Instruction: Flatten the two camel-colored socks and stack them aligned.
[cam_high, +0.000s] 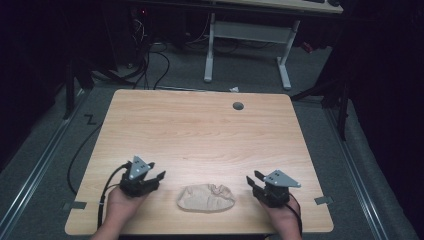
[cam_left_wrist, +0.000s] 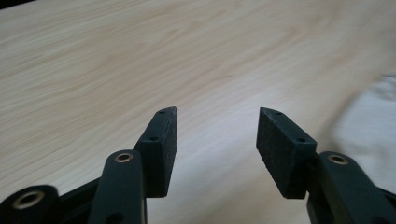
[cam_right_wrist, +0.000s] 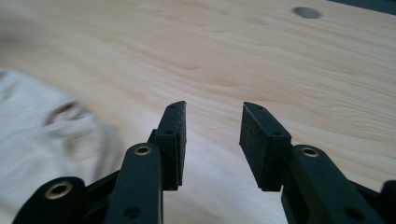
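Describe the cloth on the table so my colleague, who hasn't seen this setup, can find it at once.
Start from the light wooden table and go to its near edge, where the person's hands come in. Midway between the left gripper and the right gripper, both with jaws open and empty, lies a crumpled beige cloth. It is the one soft, pale bundle there, touching neither gripper.

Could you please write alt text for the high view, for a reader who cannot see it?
A crumpled beige cloth lies near the front edge of a light wooden table, between two hand-held black claws. The left claw and the right claw both stand open and empty, one on each side of the cloth, apart from it. A round grey hole marks the table's far side.
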